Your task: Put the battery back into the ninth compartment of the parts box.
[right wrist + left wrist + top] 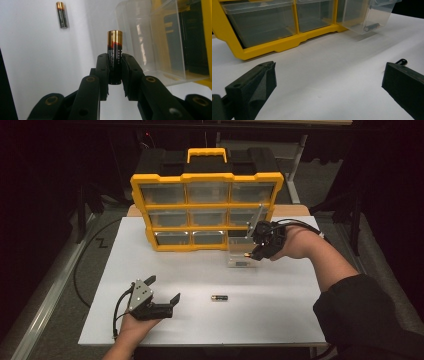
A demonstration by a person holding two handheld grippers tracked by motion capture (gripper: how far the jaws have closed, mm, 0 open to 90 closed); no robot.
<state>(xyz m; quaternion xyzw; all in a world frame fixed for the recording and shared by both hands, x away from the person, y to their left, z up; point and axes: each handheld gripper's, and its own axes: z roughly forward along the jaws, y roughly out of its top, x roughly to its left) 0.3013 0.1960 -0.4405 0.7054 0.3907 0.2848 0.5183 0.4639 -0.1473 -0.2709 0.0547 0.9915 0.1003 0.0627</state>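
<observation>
Right gripper (248, 254): its 2 jaws are closed on a battery (114, 56); in the right gripper view (114, 72) the battery stands between the pads, gold end sticking out past the tips.
Place of right gripper: at the right far part of the table (280, 320), just in front of the organizer, over the clear drawer.
Held battery: in the high view only its small gold end (247, 254) can be seen at the jaw tips.
Clear drawer (241, 261): pulled out from the bottom right slot of the organizer and resting on the table; in the left gripper view (367, 15) 1 battery (371, 26) lies inside it.
Second battery (219, 297): lies flat on the table, near the middle, well apart from both grippers.
Left gripper (161, 291): jaws wide apart, nothing between them, low over the near left part of the table.
Organizer (206, 177): yellow frame with 9 clear drawers and a yellow handle on top, at the far side of the table.
</observation>
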